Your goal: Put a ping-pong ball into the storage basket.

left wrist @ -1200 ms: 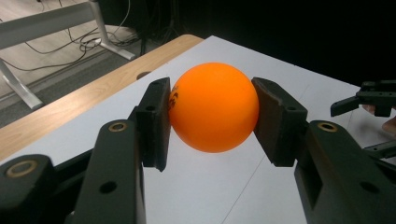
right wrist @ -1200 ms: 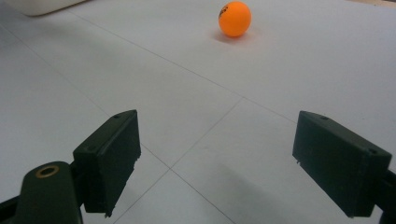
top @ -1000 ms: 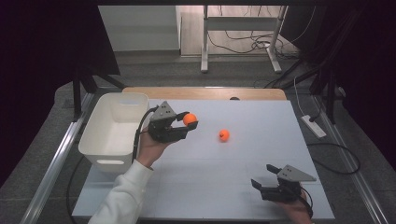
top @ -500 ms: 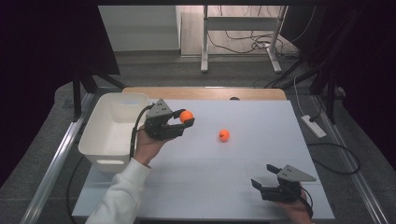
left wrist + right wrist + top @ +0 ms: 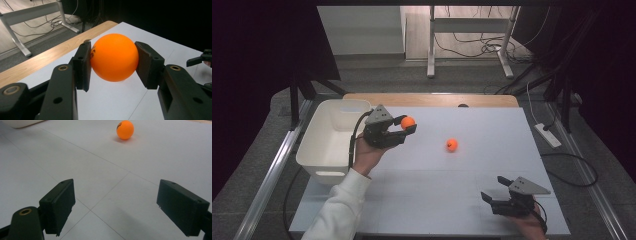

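**Left gripper raised and clamped, right gripper low and spread**

The left gripper [image 5: 404, 131] is held up by a hand [image 5: 368, 152] whose white-sleeved forearm [image 5: 337, 210] comes in from the lower edge of the high view. Its fingers [image 5: 83, 65] are pressed against both sides of a ball [image 5: 114, 57]. The right gripper [image 5: 491, 199] is held low near the lower right corner of the desk [image 5: 452, 210]. Its fingers [image 5: 60, 203] are spread wide apart, with nothing gripped between them.
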Demonstrator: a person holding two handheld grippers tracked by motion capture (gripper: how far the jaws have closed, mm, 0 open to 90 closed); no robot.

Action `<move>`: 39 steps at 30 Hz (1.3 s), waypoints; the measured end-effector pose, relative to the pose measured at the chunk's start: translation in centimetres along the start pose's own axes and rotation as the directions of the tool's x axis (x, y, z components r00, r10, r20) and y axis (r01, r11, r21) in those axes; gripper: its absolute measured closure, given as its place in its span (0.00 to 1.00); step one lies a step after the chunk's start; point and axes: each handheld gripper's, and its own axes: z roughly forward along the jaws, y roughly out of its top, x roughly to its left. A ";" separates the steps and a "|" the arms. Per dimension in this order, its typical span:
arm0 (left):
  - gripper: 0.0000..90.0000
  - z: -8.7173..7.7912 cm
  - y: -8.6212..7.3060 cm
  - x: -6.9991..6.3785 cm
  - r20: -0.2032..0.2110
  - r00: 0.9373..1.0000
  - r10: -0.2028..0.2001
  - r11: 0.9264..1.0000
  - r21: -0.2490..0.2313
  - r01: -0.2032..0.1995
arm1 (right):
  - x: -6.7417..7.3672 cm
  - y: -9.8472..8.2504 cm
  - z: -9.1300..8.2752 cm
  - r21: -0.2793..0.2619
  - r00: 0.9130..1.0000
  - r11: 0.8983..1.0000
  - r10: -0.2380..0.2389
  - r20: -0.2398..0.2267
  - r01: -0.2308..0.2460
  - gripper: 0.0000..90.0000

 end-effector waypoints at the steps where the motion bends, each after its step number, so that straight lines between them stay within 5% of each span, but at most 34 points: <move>1: 0.57 0.0 0.0 0.0 -0.002 1.000 0.000 1.000 0.001 0.000 | 0.0 0.0 0.0 0.001 1.000 1.000 -0.001 0.000 0.001 0.17; 39: 0.57 -1.5 0.0 2.3 -0.072 0.997 -0.033 0.999 -0.012 0.032 | 0.0 0.0 0.0 0.003 1.000 1.000 -0.004 -0.001 0.004 0.17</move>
